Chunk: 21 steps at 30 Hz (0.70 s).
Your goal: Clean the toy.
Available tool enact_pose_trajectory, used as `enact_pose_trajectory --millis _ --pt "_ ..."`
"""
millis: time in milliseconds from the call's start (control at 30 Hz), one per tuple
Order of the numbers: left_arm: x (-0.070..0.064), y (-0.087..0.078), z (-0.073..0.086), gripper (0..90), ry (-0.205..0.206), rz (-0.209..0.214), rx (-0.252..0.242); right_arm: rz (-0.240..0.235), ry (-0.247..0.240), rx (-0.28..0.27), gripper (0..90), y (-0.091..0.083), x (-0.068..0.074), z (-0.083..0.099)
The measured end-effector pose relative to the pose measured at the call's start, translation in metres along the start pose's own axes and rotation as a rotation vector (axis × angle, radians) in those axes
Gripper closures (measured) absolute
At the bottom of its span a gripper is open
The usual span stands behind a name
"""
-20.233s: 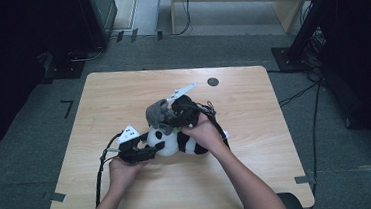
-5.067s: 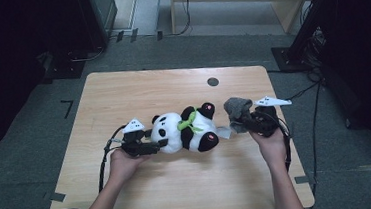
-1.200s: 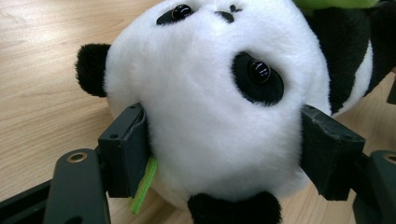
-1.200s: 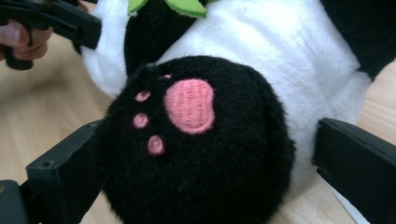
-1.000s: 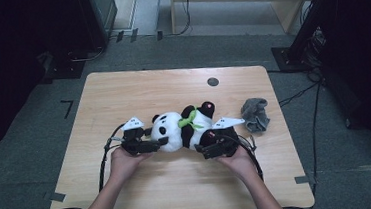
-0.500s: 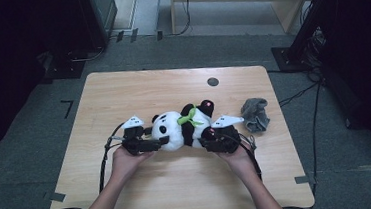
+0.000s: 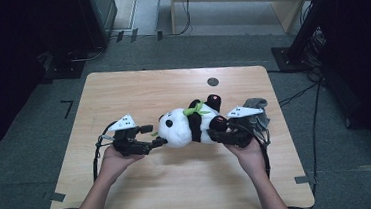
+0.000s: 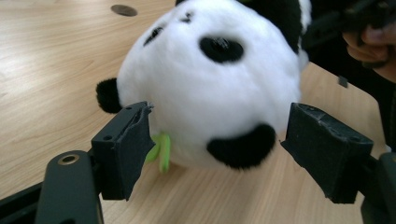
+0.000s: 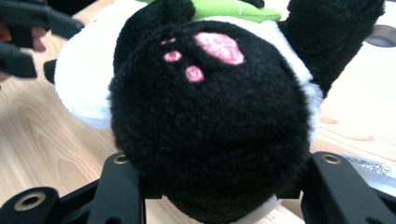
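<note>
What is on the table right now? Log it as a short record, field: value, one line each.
surface: wooden table
main thing: panda plush lying on its side
left gripper: open, jaws either side of the panda's head, not closed on it
right gripper: jaws closed on the panda's black foot with pink pads
other item: grey cloth near the table's right edge
table mark: dark round spot

Evenly lit table [image 7: 137, 93], dark surroundings, soft close-up blur.
</note>
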<state>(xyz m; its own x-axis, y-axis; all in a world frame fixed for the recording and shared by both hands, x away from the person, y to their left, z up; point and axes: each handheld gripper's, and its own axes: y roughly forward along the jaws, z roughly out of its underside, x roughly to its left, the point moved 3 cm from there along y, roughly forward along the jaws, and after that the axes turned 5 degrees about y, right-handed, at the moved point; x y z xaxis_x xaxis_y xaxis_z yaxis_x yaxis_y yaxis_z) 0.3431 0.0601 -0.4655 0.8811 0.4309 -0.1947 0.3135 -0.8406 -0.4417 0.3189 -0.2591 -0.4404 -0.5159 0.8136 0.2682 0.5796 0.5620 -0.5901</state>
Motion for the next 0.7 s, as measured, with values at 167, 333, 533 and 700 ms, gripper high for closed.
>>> enact_pose_trajectory --millis 167,333,533,700 --pt "-0.006 0.002 -0.002 18.3 0.043 0.031 -0.057 -0.081 0.06 -0.019 50.0 -0.011 0.006 -0.009" --pt "-0.007 0.008 -0.001 8.2 0.047 0.01 -0.032 -0.119 0.056 -0.009 50.2 -0.01 0.018 -0.013" --pt "-0.005 0.018 0.001 2.3 0.051 -0.035 -0.023 -0.128 0.071 0.018 50.7 -0.006 0.025 -0.013" --pt "-0.007 0.023 0.004 16.1 0.041 -0.078 -0.007 -0.105 0.063 0.031 50.8 -0.005 0.026 -0.012"
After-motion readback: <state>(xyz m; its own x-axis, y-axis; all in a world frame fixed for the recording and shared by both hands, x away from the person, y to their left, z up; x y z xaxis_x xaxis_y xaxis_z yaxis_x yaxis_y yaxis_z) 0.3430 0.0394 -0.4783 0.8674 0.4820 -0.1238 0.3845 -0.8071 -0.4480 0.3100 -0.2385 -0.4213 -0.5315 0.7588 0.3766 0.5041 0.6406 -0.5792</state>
